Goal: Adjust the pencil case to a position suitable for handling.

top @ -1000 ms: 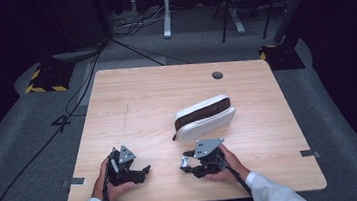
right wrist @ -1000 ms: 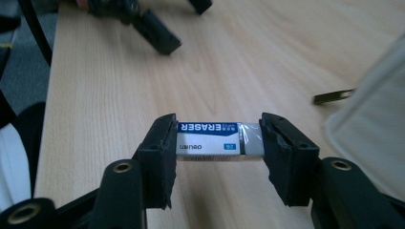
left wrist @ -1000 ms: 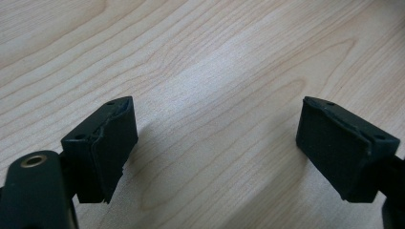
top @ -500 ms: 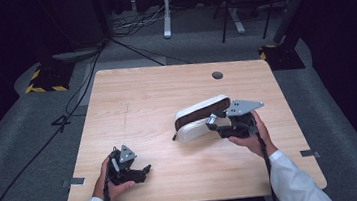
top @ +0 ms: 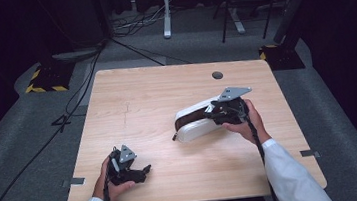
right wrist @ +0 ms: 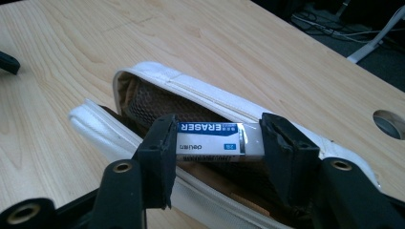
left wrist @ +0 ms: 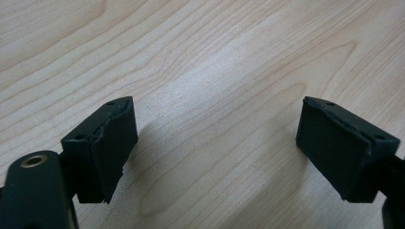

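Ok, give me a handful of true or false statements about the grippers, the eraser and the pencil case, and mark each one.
1. The right gripper is clamped on an eraser. True.
2. The eraser is held over the open white pencil case. True.
3. The left gripper holds a pencil. False: its jaws stand open with nothing between them, above the bare wooden table.
4. The pencil case is zipped shut. False: it gapes open and its dark mesh lining shows.
5. The eraser's sleeve reads ERASER on a blue band. True.
6. In the high view, the pencil case lies beside the left gripper. False: it lies by the right gripper.
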The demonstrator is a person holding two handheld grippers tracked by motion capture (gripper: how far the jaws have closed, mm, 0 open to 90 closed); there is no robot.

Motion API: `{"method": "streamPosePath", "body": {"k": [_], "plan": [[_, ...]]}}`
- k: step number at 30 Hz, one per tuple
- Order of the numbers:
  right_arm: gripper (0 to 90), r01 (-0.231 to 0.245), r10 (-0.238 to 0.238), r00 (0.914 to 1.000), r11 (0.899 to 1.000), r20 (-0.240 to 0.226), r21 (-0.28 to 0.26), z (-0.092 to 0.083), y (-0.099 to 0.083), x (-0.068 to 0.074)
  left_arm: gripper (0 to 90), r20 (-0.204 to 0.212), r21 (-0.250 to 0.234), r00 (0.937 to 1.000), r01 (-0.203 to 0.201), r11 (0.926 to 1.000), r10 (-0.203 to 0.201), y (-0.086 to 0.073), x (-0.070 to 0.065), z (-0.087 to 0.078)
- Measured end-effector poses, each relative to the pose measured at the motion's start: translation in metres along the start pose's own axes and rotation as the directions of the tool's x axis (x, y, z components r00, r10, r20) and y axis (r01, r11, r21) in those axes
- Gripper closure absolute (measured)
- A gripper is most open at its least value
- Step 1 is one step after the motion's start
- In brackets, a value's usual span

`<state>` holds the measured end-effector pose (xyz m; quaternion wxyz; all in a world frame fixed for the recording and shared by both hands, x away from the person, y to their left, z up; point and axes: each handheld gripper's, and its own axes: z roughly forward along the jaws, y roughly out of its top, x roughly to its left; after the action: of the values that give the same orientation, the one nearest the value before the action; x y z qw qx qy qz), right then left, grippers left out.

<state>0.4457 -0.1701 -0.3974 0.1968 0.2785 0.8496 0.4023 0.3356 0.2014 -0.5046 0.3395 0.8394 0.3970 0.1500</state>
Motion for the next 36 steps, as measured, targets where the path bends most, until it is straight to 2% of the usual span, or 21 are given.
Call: {"method": "streamPosePath", "body": {"k": [13,26,36], "plan": [[45.7,-0.049,0.049,0.9986,0.999,0.020,-0.001,0.004,-0.003,-0.008,14.5,0.000,0.000,1.0000,0.001,1.0000,-0.001,0.000,0.000,0.000],[43.1,-0.043,0.043,0.9988,0.999,0.022,-0.012,0.001,-0.002,-0.007,14.5,0.000,0.001,1.0000,0.000,1.0000,0.000,0.000,0.000,0.000],[39.0,-0.046,0.046,0.9987,0.999,0.022,-0.023,-0.008,-0.005,-0.011,14.5,0.000,0.001,1.0000,-0.003,1.0000,0.003,0.000,0.000,0.000]]}}
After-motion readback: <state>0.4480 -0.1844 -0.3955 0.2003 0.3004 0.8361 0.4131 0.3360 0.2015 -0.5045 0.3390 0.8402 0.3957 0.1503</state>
